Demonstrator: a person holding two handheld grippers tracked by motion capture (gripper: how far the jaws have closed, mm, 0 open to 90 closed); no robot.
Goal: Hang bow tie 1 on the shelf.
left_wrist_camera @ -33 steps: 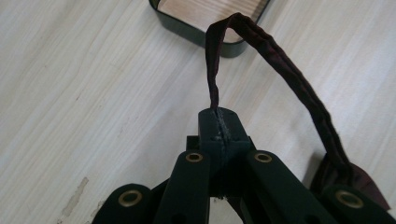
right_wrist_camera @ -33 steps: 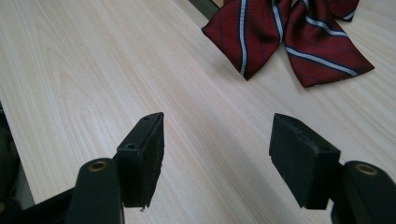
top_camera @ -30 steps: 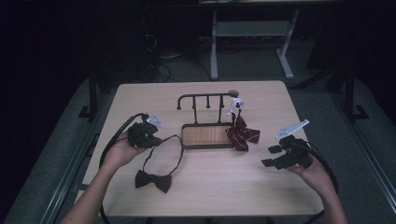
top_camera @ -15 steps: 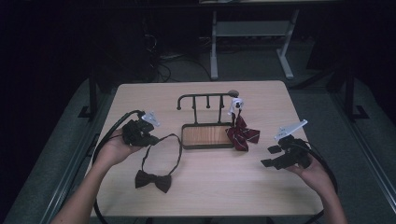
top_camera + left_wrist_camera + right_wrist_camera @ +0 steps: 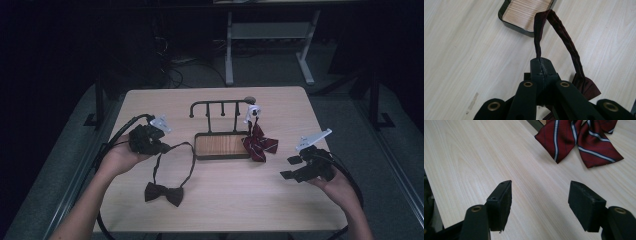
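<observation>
My left gripper [image 5: 150, 141] sits at the left-centre of the high view, and its 2 jaws are clenched on the neck strap [image 5: 554, 30] of a dark maroon bow tie [image 5: 164, 193]. In the left gripper view the strap rises from between the closed jaws at the middle of the frame, loops up toward the top centre and comes back down the right side to the bow itself, which shows at the lower right. In the high view the strap runs as a thin loop from that gripper toward the middle of the frame, and the bow lies flat on the light wooden table [image 5: 225, 210] at the lower left-centre, below the gripper. My right gripper [image 5: 300, 167] is at the lower right of the high view, held just over the table with its jaws spread wide and grasping nothing; in the right gripper view bare tabletop shows between the 2 black pads [image 5: 501, 200]. At the centre of the high view stands a black rack [image 5: 220, 107] with a row of pegs, rising from a shallow black-rimmed tray [image 5: 197, 150] with a wood-grain floor; the tray holds nothing. A red striped bow tie [image 5: 259, 144] hangs by a white clip [image 5: 252, 111] from the right end of the rack, its wings resting just beside the tray's right edge, and it fills the upper right of the right gripper view.
</observation>
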